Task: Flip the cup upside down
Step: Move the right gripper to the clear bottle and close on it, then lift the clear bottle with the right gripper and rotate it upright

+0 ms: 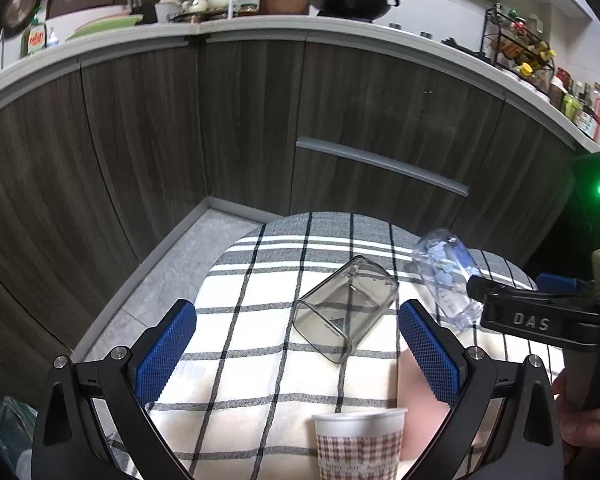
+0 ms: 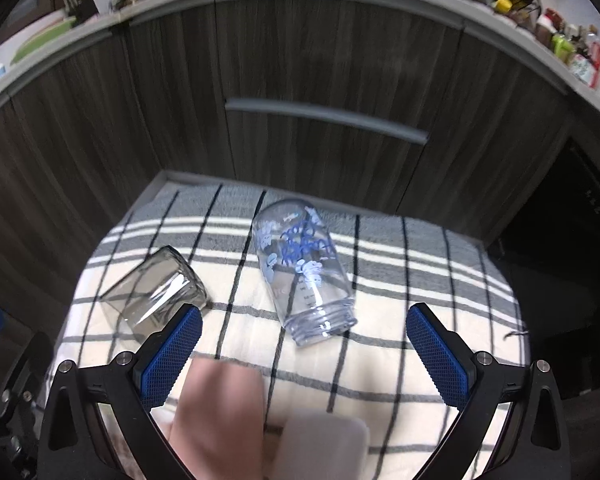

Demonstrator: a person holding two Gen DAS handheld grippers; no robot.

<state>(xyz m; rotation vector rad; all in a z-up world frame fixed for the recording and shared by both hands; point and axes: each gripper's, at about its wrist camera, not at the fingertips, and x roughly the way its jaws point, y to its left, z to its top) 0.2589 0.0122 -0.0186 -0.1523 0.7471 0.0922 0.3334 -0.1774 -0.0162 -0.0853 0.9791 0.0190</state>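
Both sets of jaws are spread wide with nothing between the blue pads: the left gripper (image 1: 298, 354) hangs over the checked tablecloth (image 1: 260, 380) with a paper cup (image 1: 359, 442) standing upright just below its fingers, mouth up, houndstooth band round the middle. The right gripper (image 2: 304, 354) is released too, pointing at a clear bottle with blue print (image 2: 302, 268) lying on its side; a smoky square glass (image 1: 344, 308) lies tipped over beside it. Which one counts as "the cup" isn't certain, but the paper cup looks the likeliest, being the only one upright. It should be very light and squashy, so a gentle pinch mid-wall beats gripping near the rim. The glass would be slick and breakable.
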